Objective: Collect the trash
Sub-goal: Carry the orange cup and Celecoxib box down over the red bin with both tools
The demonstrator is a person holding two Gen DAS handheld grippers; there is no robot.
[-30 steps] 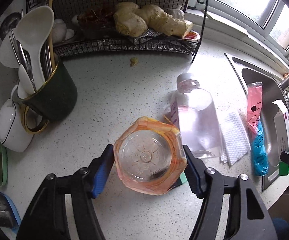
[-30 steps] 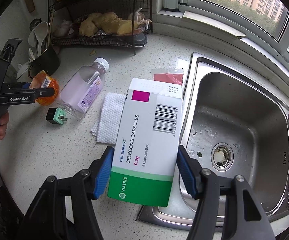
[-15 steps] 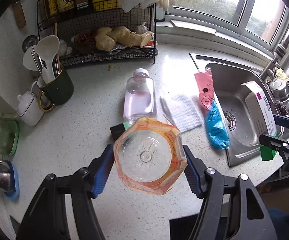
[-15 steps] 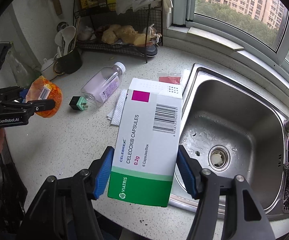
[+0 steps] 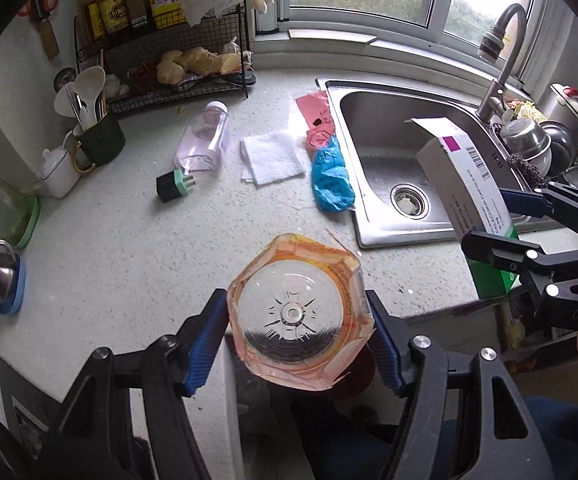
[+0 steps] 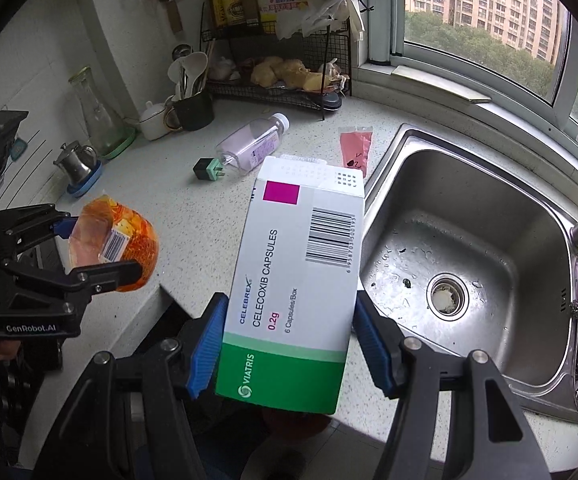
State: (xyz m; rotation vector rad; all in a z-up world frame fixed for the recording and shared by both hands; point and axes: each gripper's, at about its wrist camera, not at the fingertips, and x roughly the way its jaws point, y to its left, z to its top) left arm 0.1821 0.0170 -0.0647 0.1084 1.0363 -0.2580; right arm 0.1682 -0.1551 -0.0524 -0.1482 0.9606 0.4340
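Note:
My left gripper (image 5: 299, 342) is shut on a clear plastic cup with an orange wrapper (image 5: 297, 312), held above the counter's front edge; both show in the right wrist view, gripper (image 6: 89, 248) and cup (image 6: 117, 248). My right gripper (image 6: 289, 344) is shut on a white and green medicine box (image 6: 293, 288), held over the counter edge beside the sink; the box (image 5: 469, 184) shows at the right of the left wrist view. On the counter lie a clear bottle (image 5: 205, 140), a white napkin (image 5: 271, 156), a blue wrapper (image 5: 331, 180) and a pink wrapper (image 5: 315, 114).
A steel sink (image 6: 457, 256) is on the right with a tap (image 5: 501, 60). A black and green plug (image 5: 175, 186) lies near the bottle. A wire rack (image 5: 177, 68), a green utensil mug (image 5: 97, 140), a white pot (image 5: 59, 168) and a glass carafe (image 6: 95, 116) stand at the back left.
Both grippers have pulled back and up from the counter with the cup and the box still held. The counter and sink now look farther away and its front edge shows.

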